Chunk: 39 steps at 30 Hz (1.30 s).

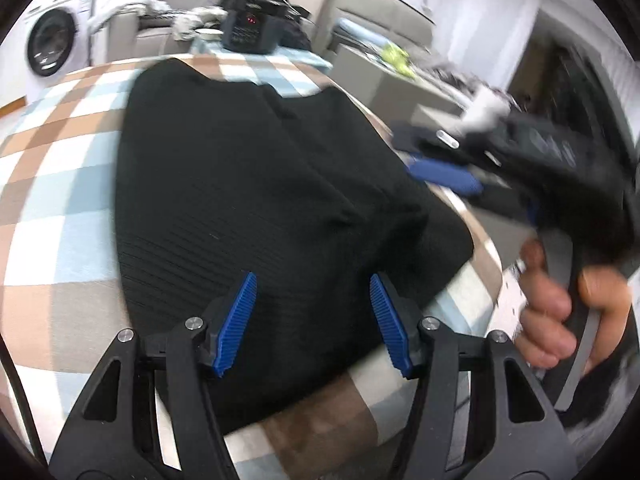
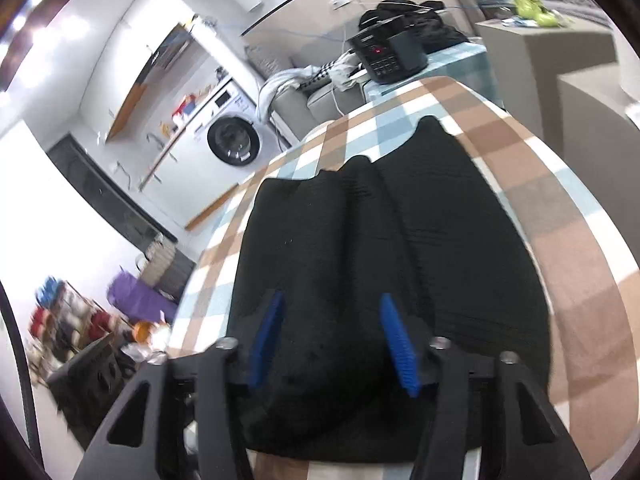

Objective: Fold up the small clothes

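The black ribbed garment (image 1: 256, 184) lies flat on the checked tablecloth (image 1: 60, 184), its long axis running from the near edge toward the black appliance (image 1: 252, 28). Both the left gripper (image 1: 312, 320) and the right gripper (image 2: 332, 340) hover half-open over its near hem, holding nothing. A good fold probably means pinching both hem corners evenly.
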### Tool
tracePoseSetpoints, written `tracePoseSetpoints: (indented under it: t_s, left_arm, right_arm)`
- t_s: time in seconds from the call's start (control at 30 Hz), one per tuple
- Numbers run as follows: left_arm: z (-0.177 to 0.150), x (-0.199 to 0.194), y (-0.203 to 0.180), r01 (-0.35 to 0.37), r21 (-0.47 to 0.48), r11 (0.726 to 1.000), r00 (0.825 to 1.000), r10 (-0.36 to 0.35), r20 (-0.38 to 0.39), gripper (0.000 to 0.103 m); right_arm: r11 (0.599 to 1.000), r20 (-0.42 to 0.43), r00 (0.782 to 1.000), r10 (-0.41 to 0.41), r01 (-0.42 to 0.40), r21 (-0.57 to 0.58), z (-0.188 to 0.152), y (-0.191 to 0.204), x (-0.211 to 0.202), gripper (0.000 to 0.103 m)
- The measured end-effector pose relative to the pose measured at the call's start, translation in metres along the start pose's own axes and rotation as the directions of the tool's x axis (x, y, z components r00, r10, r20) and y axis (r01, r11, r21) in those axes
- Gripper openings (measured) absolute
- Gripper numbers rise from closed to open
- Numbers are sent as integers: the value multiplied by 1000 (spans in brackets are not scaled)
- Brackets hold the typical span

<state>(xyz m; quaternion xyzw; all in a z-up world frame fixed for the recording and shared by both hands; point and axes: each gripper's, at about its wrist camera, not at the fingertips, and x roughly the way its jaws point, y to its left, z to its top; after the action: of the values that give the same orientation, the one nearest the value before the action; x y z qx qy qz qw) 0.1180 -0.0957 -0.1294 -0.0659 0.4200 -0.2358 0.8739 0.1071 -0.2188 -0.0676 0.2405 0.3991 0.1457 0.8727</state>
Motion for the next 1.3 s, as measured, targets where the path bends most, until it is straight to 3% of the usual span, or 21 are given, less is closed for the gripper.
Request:
tracePoseSetpoints:
  t_s: [0.1,0.2,0.37,0.43,0.57,0.77,0.93,1.0,1.07,1.1,1.2,1.3]
  left_arm:
    - [-10,10,-14,13,47,999,999,-11,-42,55]
    - [-12,7,-17,16,61,998,999,-14,-30,55]
    - [-2,-9,8,22,-37,999,1000,-21,16,55]
    - [1,-13,18,9,-65,998,999,-7,33,55]
    - [1,-7,31,-28,-86,996,1000,28,-5,55]
    - [-6,-4,25,-56,-42,998,998,55,-21,56]
    - [-6,-7,29,-33,-65,997,999,32,-25,56]
    - [-2,-7,33,-23,-88,996,1000,21,-22,56]
    - [-2,-13,36,-27,-99,995,1000,26,-8,56]
    - [-1,-16,37,-29,-102,994,1000,29,1,56]
    - [1,-28,40,-36,-124,992,998,40,37,56]
    - [5,-34,45,-30,-145,989,997,40,64,56]
  right_arm:
    - [999,-58,998,5,-8,-47,-3,7,15,40]
    - [995,-136,990,-48,37,-88,-13,4,23,35]
    - [989,-235,963,-129,108,-100,-34,-21,18,32]
    - [991,-231,965,-127,112,-75,-35,-30,11,32]
    - [996,-197,976,-89,83,-36,-31,-35,4,32]
    - [999,-126,992,-29,24,-39,-18,-20,1,34]
    - [996,-194,981,10,-28,-90,-16,-6,29,36]
    - [995,-235,972,-6,-17,-96,-19,-5,48,31]
    - [994,-253,967,-19,-9,-109,-23,-2,59,9]
    - [993,-237,971,2,-30,-114,-22,1,57,5]
    - [978,-105,990,94,-112,-174,-10,23,26,5]
    - [982,-75,997,35,-48,-183,1,25,21,5]
